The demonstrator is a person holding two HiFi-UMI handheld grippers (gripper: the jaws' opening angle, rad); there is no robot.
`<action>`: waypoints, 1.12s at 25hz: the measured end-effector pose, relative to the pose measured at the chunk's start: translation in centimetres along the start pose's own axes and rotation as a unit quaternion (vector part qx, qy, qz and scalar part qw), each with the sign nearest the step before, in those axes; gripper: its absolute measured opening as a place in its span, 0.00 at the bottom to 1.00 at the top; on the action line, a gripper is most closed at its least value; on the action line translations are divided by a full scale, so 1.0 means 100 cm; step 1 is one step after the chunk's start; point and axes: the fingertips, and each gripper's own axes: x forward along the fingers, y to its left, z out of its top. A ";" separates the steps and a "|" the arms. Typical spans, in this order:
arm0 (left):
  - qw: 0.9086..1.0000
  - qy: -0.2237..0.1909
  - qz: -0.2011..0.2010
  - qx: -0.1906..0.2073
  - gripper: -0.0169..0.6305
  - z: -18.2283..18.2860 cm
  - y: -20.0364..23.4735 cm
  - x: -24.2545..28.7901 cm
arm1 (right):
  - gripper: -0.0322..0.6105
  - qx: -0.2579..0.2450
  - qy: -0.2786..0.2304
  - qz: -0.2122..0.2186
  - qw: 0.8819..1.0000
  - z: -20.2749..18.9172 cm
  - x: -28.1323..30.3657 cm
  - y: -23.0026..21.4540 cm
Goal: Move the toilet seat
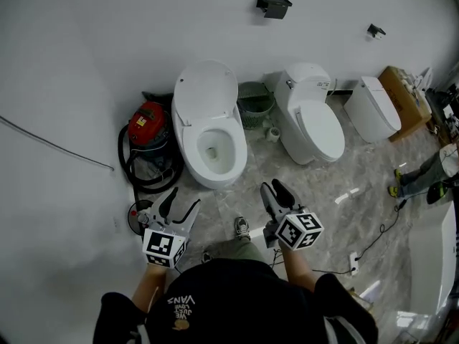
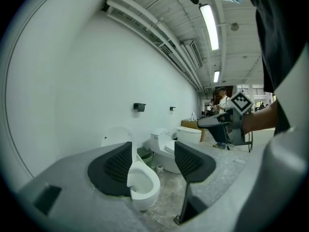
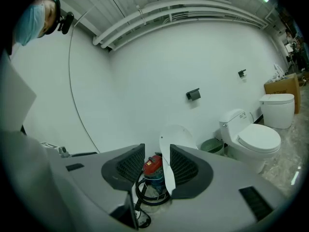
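A white toilet (image 1: pixel 211 145) stands by the wall with its lid (image 1: pixel 208 92) raised and the bowl open. Both grippers hover in front of it, over the floor, apart from it. My left gripper (image 1: pixel 183 203) is at the bowl's lower left, open with nothing between its fingers. In the left gripper view the bowl (image 2: pixel 142 185) shows far off through the left gripper (image 2: pixel 153 161). My right gripper (image 1: pixel 273 187) is at the bowl's lower right, open and empty. Through the right gripper (image 3: pixel 157 166) I see the raised lid (image 3: pixel 177 137).
A red vacuum (image 1: pixel 147 124) with a black hose sits left of the toilet, a green wastebasket (image 1: pixel 254 102) to its right. Two more toilets (image 1: pixel 315 124) (image 1: pixel 373 110) with lids down stand further right, then a cardboard box (image 1: pixel 405 99). Cables lie on the floor.
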 end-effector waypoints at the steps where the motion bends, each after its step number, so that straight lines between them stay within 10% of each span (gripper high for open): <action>1: 1.000 0.002 0.005 0.000 0.44 0.002 0.002 0.007 | 0.28 -0.001 0.004 0.003 1.000 0.003 0.006 -0.006; 28: 0.989 0.030 0.142 -0.026 0.44 0.018 -0.043 0.182 | 0.29 -0.001 0.095 0.123 0.988 0.061 0.137 -0.169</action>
